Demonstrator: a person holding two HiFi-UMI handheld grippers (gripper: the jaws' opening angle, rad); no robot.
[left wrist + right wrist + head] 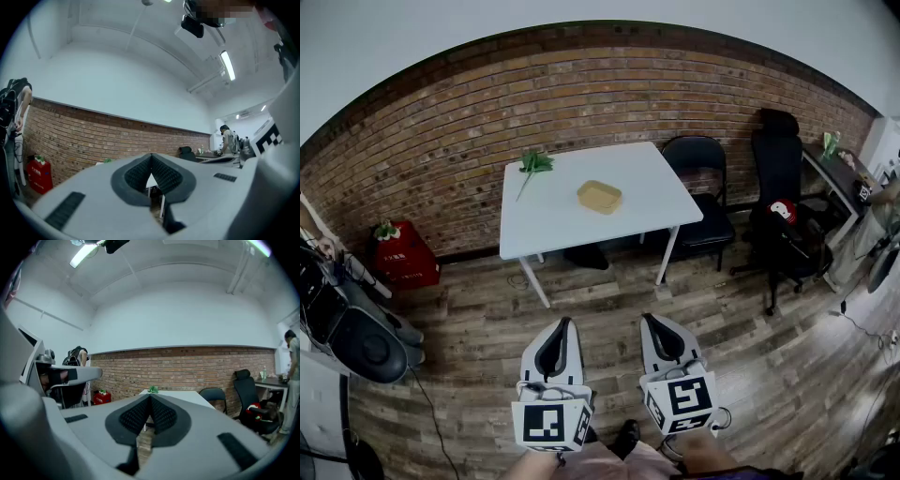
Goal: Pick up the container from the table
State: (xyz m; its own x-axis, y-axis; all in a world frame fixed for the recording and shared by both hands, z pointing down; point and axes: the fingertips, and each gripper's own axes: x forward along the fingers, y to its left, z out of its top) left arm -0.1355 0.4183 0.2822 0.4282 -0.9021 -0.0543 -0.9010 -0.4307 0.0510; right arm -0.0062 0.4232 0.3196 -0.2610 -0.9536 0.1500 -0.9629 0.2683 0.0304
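Note:
A shallow tan container (pixel 599 196) lies near the middle of a white table (pixel 637 223) that stands against the brick wall. Both grippers are held low over the wooden floor, well short of the table. My left gripper (pixel 565 322) is shut with nothing between its jaws, and so is my right gripper (pixel 650 319). In the left gripper view the jaws of the left gripper (pixel 151 156) meet at the tips, with the table edge behind them. In the right gripper view the right gripper (pixel 150 396) is shut too, and the table (pixel 183 395) shows beyond it.
A green plant sprig (pixel 534 164) lies at the table's far left corner. A black folding chair (pixel 705 202) and a black office chair (pixel 783 220) stand to the right of the table. A red box (pixel 403 255) sits by the wall at left. A person (pixel 293 376) stands at far right.

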